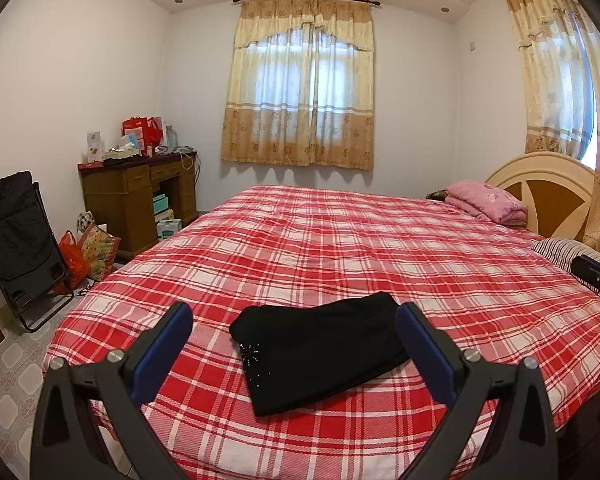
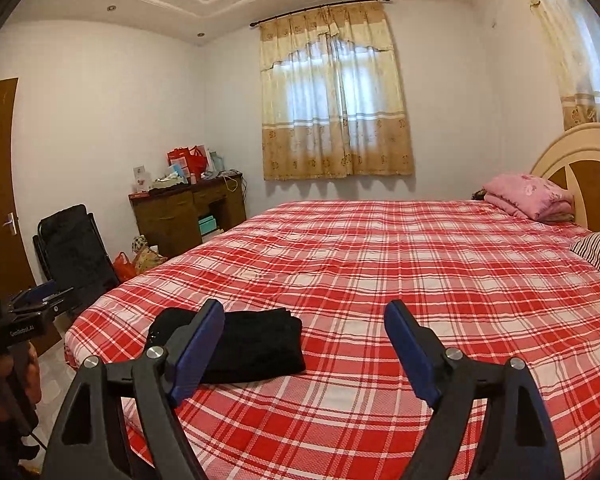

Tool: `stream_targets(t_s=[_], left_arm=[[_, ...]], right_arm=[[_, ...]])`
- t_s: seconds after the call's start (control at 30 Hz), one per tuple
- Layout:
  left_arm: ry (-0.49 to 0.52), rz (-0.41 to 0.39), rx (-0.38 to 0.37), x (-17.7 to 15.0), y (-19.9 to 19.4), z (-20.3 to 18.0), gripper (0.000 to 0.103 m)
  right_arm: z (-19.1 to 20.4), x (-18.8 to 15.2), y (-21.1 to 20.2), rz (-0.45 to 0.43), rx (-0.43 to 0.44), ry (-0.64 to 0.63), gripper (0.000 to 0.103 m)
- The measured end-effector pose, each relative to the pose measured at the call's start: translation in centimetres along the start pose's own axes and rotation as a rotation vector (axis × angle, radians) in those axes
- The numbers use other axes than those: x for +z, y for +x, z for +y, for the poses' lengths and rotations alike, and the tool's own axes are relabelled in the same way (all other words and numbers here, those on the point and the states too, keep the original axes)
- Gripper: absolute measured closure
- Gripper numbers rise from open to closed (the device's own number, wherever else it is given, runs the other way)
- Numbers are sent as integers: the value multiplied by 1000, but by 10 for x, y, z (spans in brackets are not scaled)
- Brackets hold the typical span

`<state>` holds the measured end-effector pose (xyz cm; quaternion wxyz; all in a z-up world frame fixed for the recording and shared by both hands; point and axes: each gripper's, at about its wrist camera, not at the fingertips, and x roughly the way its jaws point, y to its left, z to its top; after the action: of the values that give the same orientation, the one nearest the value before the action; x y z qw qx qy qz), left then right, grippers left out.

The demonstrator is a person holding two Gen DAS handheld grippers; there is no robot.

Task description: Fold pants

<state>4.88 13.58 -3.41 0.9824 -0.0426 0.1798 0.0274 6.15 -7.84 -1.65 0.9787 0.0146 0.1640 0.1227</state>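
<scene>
Blue-padded fingers fill the bottom of both my views, and on each tool the jaws are spread wide with nothing between them. From my left gripper (image 1: 294,322) I look straight over the black pants (image 1: 320,354), which lie as a compact folded bundle on the red plaid bedspread (image 1: 340,240), near the bed's front edge; a small cluster of sparkly studs shows on the corner nearest me. My right gripper (image 2: 304,322) sits further to the right, so the same bundle appears behind its left finger, partly hidden, with open bedspread ahead of it. Neither tool touches the fabric; both hang above the bed and back from the bundle. I judge the folding is essentially done: the layers are stacked into a tidy rectangle, edges roughly aligned, and the open jaws suit a release rather than a grasp. Placed near the edge, the pants are within easy reach for me. If anything is left, it would be pressing the top layer flat, since the far edge looks slightly raised. A pink folded quilt (image 1: 486,200) lies by the headboard, well apart.
</scene>
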Motion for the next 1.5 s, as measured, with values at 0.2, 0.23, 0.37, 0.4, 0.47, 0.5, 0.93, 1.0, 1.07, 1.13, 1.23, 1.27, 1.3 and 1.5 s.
stream_targets(t_s=[0.2, 0.23, 0.37, 0.4, 0.47, 0.5, 0.93, 1.0, 1.07, 1.13, 1.23, 1.27, 1.3, 1.5], left_arm=[[1, 2, -1, 0, -1, -1, 0], [1, 1, 1, 0, -1, -1, 0], [0, 2, -1, 0, -1, -1, 0], [0, 3, -2, -1, -1, -2, 0], [2, 4, -2, -1, -2, -2, 0], [4, 8, -2, -1, -1, -2, 0], [12, 45, -20, -1, 3, -2, 0], [11, 47, -20, -1, 3, -2, 0], [10, 50, -22, -1, 4, -2, 0], [14, 52, -17, -1, 5, -3, 0], [19, 56, -11, -2, 5, -3, 0], [19, 58, -11, -2, 6, -3, 0], [18, 59, -12, -2, 6, -3, 0], [17, 59, -8, -2, 7, -2, 0]], right_arm=[[0, 1, -2, -3, 4, -4, 20], [-1, 1, -2, -4, 4, -3, 20], [-3, 2, -3, -2, 5, -2, 20], [-3, 2, -3, -2, 5, -1, 20], [-3, 2, -3, 0, 6, -4, 20], [-3, 2, -3, 0, 5, -4, 20], [-2, 2, -3, 1, 6, -6, 20], [-1, 1, -2, 4, 8, -9, 19], [-1, 1, -2, 6, 9, -12, 19], [0, 0, -2, 7, 10, -14, 19], [1, 0, -1, 6, 10, -13, 19], [1, 0, -2, 5, 10, -11, 19], [1, 0, -1, 5, 10, -12, 19], [3, -2, 1, 7, 10, -14, 19]])
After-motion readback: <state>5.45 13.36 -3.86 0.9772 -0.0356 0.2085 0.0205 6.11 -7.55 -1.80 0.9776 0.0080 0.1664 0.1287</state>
